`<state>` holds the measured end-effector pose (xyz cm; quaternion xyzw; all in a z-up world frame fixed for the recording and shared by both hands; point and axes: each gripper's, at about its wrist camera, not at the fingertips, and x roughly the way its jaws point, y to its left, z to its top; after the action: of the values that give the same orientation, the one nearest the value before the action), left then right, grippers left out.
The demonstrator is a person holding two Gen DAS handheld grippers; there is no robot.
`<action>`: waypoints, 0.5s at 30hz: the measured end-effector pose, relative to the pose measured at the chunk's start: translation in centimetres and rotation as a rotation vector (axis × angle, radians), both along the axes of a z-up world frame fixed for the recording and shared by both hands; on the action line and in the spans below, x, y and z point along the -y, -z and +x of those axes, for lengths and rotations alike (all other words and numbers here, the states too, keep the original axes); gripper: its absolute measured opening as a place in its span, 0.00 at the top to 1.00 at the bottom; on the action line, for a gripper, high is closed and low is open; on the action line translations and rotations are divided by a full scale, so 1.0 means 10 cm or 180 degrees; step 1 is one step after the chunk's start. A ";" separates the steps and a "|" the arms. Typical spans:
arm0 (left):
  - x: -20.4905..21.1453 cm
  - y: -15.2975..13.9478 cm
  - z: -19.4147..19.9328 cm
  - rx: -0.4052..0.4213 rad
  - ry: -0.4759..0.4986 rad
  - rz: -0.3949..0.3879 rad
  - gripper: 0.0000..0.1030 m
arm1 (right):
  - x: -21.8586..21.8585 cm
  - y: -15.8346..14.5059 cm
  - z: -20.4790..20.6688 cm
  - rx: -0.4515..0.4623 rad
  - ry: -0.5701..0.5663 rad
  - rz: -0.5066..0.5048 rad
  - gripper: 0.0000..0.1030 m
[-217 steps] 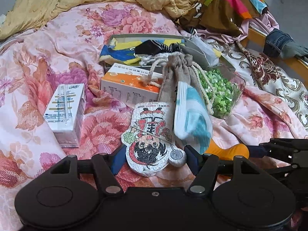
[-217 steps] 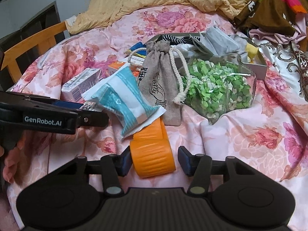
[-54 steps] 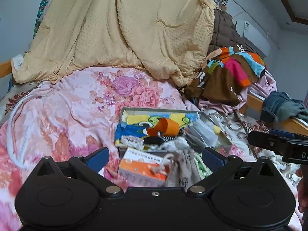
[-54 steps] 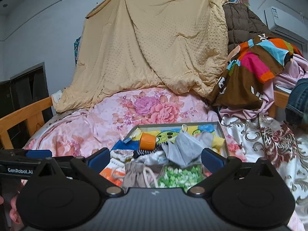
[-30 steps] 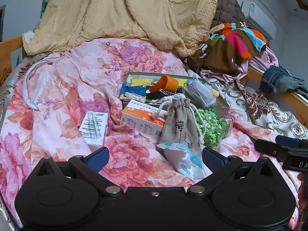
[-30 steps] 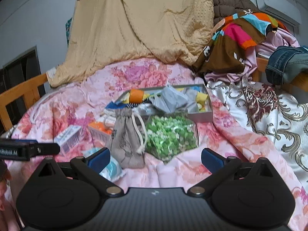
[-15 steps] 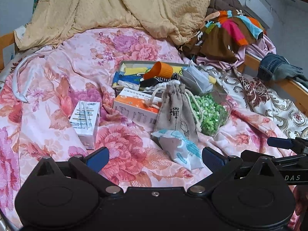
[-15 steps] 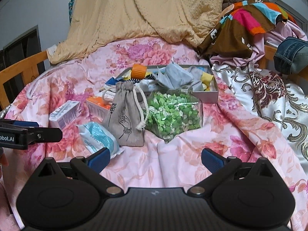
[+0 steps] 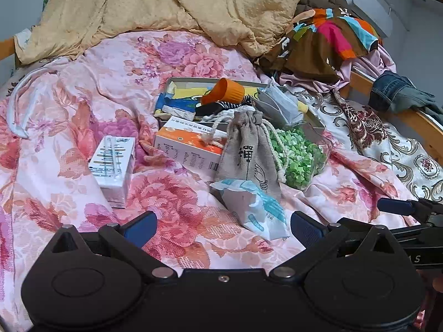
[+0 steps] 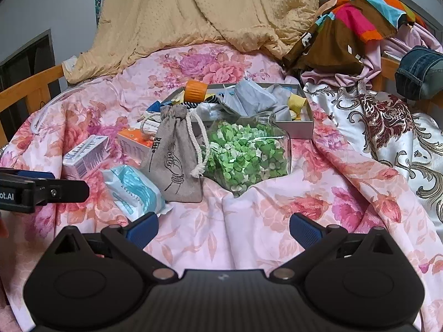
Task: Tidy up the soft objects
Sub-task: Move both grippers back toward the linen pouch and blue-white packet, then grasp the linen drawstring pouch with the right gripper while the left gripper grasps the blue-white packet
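On the flowered bedspread a white-and-teal tissue pack (image 9: 253, 210) (image 10: 135, 191) lies nearest, just ahead of my left gripper (image 9: 223, 228), which is open and empty. Behind the pack leans a grey drawstring pouch (image 9: 249, 152) (image 10: 175, 157), with a clear bag of green pieces (image 9: 297, 156) (image 10: 246, 156) to its right. A grey tray (image 9: 315, 127) (image 10: 303, 130) farther back holds an orange cup (image 9: 224, 91) (image 10: 195, 90), a grey mask (image 10: 254, 98) and other cloth items. My right gripper (image 10: 223, 229) is open and empty, over bare bedspread in front of the green bag.
An orange-and-white box (image 9: 188, 145) and a small white carton (image 9: 113, 163) lie left of the pouch. A yellow blanket (image 9: 166, 5) is piled at the back, with colourful clothes (image 9: 329, 36) and jeans (image 9: 396, 94) at the right. Wooden bed rails (image 10: 30, 88) run along both sides.
Both grippers have come lower and closer to the pile. Each view now shows the items larger. Both stay open.
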<state>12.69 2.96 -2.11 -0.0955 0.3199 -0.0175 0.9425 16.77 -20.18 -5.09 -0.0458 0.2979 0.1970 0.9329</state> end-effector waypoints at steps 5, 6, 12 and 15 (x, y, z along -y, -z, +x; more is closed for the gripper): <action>0.01 0.04 0.07 -0.0012 0.0024 -0.0117 0.01 | 0.00 0.02 0.03 0.0023 0.0045 -0.0005 0.00; 0.02 0.04 0.10 -0.0003 0.0039 -0.0153 0.01 | 0.00 0.02 0.03 0.0040 0.0063 -0.0003 0.00; 0.07 0.09 0.25 0.0087 0.0193 -0.0347 0.01 | 0.05 -0.03 0.19 0.0264 0.0135 0.0034 0.00; 0.10 0.13 0.33 0.0142 0.0287 -0.0338 0.02 | 0.07 -0.07 0.35 0.0358 0.0040 0.0179 0.00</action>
<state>15.98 1.91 -3.42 -0.1305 0.3015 -0.0789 0.9412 20.24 -20.87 -4.40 -0.0287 0.2397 0.1966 0.9503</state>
